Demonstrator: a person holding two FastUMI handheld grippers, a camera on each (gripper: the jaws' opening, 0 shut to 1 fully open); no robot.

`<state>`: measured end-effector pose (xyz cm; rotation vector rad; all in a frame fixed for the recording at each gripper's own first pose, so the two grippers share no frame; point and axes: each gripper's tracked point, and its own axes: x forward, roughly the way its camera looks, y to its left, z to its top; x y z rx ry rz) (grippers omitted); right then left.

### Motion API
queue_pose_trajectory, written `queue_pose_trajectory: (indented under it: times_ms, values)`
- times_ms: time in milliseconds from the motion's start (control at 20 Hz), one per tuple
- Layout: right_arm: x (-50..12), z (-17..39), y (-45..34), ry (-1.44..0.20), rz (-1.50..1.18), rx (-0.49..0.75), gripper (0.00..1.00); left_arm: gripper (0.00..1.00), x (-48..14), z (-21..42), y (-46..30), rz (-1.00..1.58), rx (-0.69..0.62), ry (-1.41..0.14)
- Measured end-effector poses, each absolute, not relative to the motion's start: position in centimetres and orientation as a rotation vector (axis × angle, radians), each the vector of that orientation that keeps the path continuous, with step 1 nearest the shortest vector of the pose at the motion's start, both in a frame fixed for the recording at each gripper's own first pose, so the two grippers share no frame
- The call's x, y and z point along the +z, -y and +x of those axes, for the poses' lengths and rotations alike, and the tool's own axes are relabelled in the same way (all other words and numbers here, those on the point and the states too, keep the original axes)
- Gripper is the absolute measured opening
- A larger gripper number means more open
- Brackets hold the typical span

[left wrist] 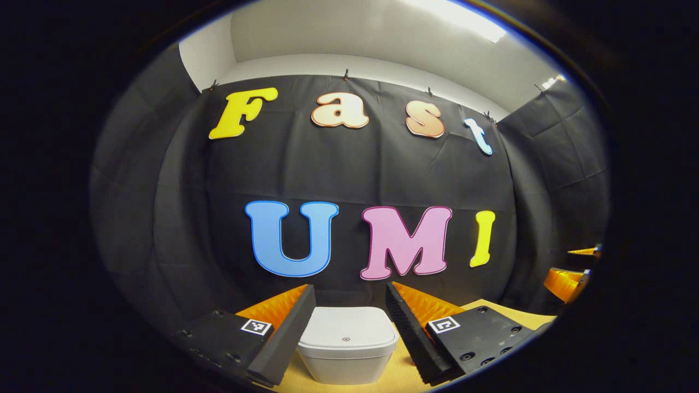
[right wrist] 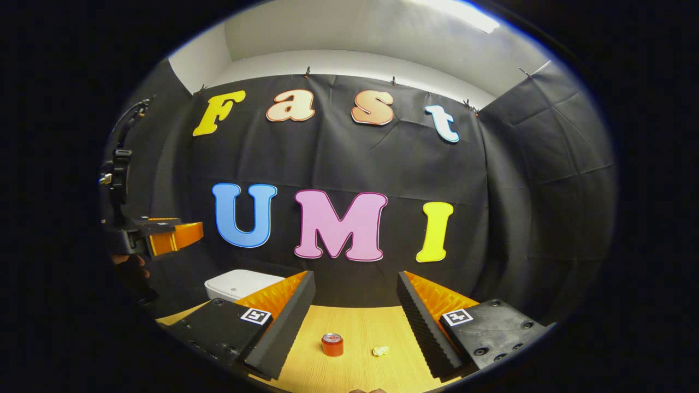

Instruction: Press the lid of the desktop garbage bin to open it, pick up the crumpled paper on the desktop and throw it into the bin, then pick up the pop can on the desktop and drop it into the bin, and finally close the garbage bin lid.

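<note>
Item 1, garbage bin [left wrist: 348, 345]: white, lid down flat with a small round mark near its front edge, standing on the wooden desktop [left wrist: 401, 376]. In the left gripper view it sits dead ahead at 6 o'clock, framed between the fingers, which suggests this tool is lined up for the opening press. Item 2, left gripper [left wrist: 349, 305]: fingers spread wide, holding nothing, clear of the lid. Item 3, right gripper [right wrist: 355, 305]: likewise wide apart and empty, held back and high over the desk, probably so both pick-up targets stay in sight. Item 4, pop can [right wrist: 332, 345]: red, upright, at 6 o'clock between the fingers in the right gripper view. Item 5, crumpled paper [right wrist: 380, 351]: a small pale wad just beside the can at its 3 o'clock, apart from it. In that same view the bin shows at 8 o'clock, with the other tool hovering above it at 9 o'clock. Status, as judged: lid not yet pressed; nothing binned; the division of labour looks like left for lid, right for rubbish.
</note>
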<state>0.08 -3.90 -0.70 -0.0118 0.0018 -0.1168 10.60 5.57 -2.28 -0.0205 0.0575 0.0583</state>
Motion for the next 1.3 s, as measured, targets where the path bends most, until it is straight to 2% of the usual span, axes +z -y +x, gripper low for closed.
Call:
queue_pose_trajectory:
  times_ms: [100,150,300,450,600,650,700,900,950,1050,1100,1150,1300]
  values:
    - [-1.6,-0.2,4.2,-0.019,-0.013,-0.123,0.97,0.84,-3.2,12.5,-5.7,-0.028,0.056,-0.067]
    - [-2.2,-0.4,4.4,-0.035,-0.011,-0.127,0.97,0.75,-3.9,13.3,-5.9,-0.031,0.060,-0.076]
    - [-3.6,-0.5,5.5,-0.078,0.003,-0.139,0.97,0.68,-6.2,15.9,-6.1,-0.058,0.063,-0.125]
    - [-4.5,-0.8,7.8,-0.105,-0.004,-0.184,0.98,0.43,-9.0,17.8,-6.4,-0.070,0.064,-0.179]
    - [-6.0,-1.4,9.6,-0.145,0.020,-0.225,0.97,0.30,-11.6,19.3,-7.1,-0.044,0.074,-0.226]
    - [-6.6,-1.5,10.0,-0.163,0.026,-0.239,0.97,0.15,-12.8,19.8,-7.9,-0.038,0.104,-0.250]
    - [-7.1,-1.5,10.2,-0.178,0.033,-0.244,0.97,0.10,-13.9,20.1,-8.1,-0.048,0.111,-0.291]
    - [-6.8,-1.4,10.5,-0.167,0.022,-0.256,0.97,0.06,-18.1,20.6,-7.5,-0.071,0.066,-0.374]
    - [-6.8,-1.4,10.2,-0.167,0.019,-0.250,1.00,0.06,-18.9,20.9,-7.3,-0.068,0.052,-0.398]
    - [-7.0,-1.3,9.8,-0.170,0.014,-0.239,0.97,0.06,-21.0,20.6,-6.9,-0.084,0.028,-0.457]
    - [-7.1,-1.2,9.5,-0.170,0.011,-0.234,1.00,0.06,-22.0,20.3,-6.7,-0.101,0.020,-0.485]
    - [-7.0,-1.2,9.5,-0.170,0.008,-0.236,0.97,0.06,-22.5,20.1,-6.7,-0.111,0.020,-0.489]
    - [-6.8,-1.2,10.0,-0.166,0.039,-0.254,0.97,0.06,-22.5,20.1,-6.4,-0.077,0.002,-0.476]
